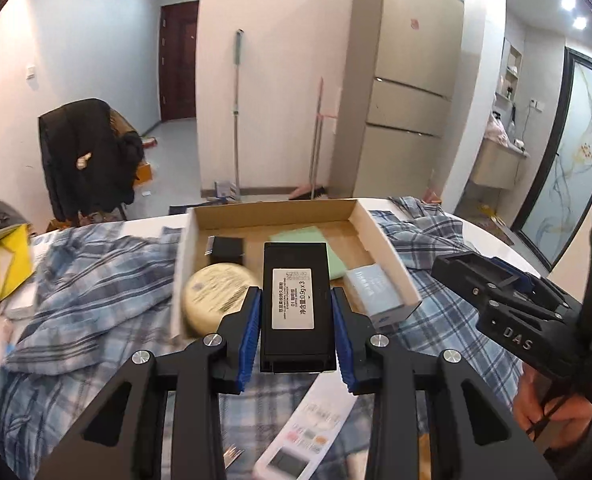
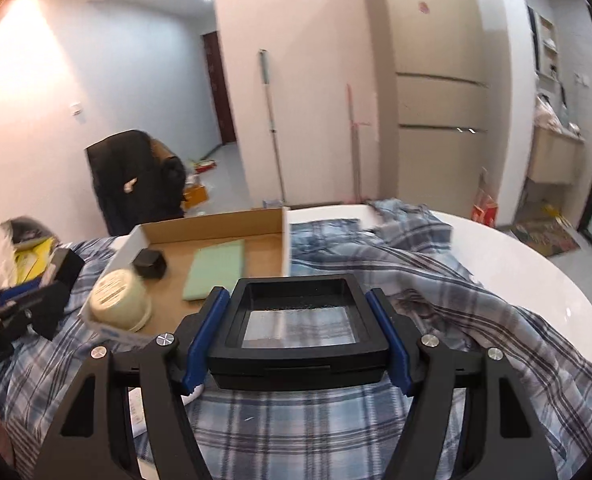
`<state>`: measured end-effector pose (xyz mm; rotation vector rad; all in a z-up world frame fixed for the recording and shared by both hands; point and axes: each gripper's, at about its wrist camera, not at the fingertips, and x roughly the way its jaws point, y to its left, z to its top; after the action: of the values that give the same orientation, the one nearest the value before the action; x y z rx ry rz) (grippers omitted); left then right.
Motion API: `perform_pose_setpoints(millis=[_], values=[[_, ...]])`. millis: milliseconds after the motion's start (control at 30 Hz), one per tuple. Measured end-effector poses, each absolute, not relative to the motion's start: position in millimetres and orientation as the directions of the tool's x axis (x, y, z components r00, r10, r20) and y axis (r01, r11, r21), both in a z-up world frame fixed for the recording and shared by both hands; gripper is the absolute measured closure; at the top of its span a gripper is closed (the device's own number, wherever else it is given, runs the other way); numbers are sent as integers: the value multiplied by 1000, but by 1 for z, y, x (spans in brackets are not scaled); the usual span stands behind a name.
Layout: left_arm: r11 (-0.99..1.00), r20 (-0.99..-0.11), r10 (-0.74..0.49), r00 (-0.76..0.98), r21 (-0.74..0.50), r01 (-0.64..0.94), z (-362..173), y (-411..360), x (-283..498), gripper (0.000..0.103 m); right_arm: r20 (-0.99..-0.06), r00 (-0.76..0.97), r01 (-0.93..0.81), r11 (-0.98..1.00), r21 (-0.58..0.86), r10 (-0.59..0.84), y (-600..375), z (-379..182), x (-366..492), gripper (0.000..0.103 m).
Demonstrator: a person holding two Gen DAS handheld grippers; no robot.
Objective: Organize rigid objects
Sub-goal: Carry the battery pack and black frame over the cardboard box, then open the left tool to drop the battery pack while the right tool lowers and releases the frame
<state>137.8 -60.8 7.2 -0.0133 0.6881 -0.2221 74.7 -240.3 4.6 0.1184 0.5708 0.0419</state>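
The left tool (image 1: 296,332) tilts downward over the bench (image 2: 515,264), its blue pads (image 1: 250,336) pinching the long sides of a flat black case (image 1: 296,308). The case is held clear of the plaid cloth (image 1: 96,280), its long axis running straight ahead along the fingers, its far end toward the open cardboard box (image 1: 272,210) and its white-labelled face up. A white remote (image 1: 307,432) lies on the cloth below the left tool.

The right tool (image 2: 297,344) also slopes downward and pinches a square black tray (image 2: 297,320) by two opposite sides. The tray sits roughly level between the pads, open face up with a clear bottom panel, above the cloth and just short of the box's near right corner. In the left wrist view the right tool shows at the right edge, with a hand (image 1: 543,404) gripping its handle.

The box rests on the cloth toward the far edge of the bench. Inside it are a round cream tin (image 1: 218,300) at the near left, a small black box (image 1: 226,250) behind the tin, a pale green pad (image 1: 311,244) flat on the floor, and a light blue box (image 1: 371,288) against the right wall.
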Motion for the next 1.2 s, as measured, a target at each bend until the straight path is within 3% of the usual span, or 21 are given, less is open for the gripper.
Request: perform_pose_setpoints(millis=[167,300,500,733,933,1000,1033,1067,1200], values=[[975,-687,-210,696,-97,199,-12,-94,174,67,-543,840,81,984,156,17,-265,3,81,34],[988,-732,-127,669,-33,151,-35,-114,201,67,-540,841,119,984,132,-30,-272,-2,87,34],[983,-790,-167,590,-91,158,-61,-117,221,67,-570,821,101,978,185,24,-277,-4,91,34],[978,-813,-205,545,-147,149,-72,-115,228,67,-577,816,96,981,169,20,-272,-7,90,34],[983,-774,-178,608,-111,147,-55,-111,220,67,-569,822,98,980,176,20,-274,-5,89,34],[983,-723,-178,667,-108,146,-39,-104,210,47,-567,824,92,980,176,24,-273,-4,88,34],[984,-689,-177,702,-108,143,-32,-101,204,25,-565,825,88,980,176,27,-272,-2,87,34],[986,-619,-170,767,-111,129,-19,-95,194,16,-561,827,86,980,178,30,-271,0,86,34],[993,-427,-115,897,-75,91,7,-82,165,16,-557,830,82,980,180,33,-265,9,83,34]])
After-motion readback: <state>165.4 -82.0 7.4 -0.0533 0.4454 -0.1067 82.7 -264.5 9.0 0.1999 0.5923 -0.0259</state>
